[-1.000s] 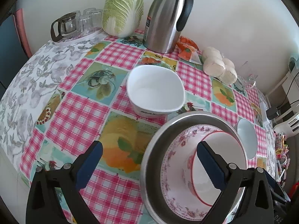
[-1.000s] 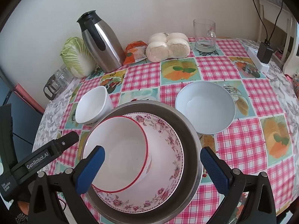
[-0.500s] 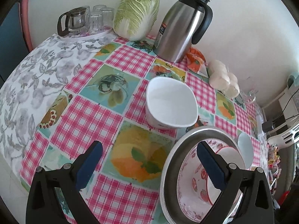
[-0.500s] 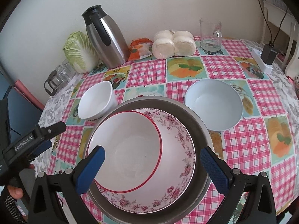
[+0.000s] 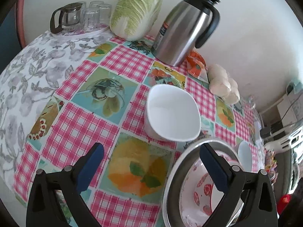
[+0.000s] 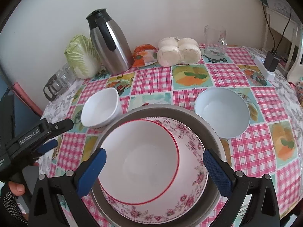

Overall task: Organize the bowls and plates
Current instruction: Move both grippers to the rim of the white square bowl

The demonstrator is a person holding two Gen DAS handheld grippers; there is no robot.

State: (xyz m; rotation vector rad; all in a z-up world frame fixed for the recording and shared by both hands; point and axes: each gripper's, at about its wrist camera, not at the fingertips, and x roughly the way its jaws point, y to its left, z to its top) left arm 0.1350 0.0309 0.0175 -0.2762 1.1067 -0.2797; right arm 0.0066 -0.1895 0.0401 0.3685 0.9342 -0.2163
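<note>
A red-rimmed bowl (image 6: 140, 160) sits nested in the floral bowl (image 6: 191, 170) inside the metal basin (image 6: 212, 132) at the near worktop edge. Both the left gripper (image 5: 151, 168) and right gripper (image 6: 154, 170) gape empty. Next, probably, the left takes the white bowl (image 5: 172, 113) just beyond; the blue bowl (image 6: 221, 111) waits right.

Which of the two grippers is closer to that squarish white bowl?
Left. The left gripper hangs open just short of the squarish white bowl; the right gripper is open over the nested stack beside it.
</note>
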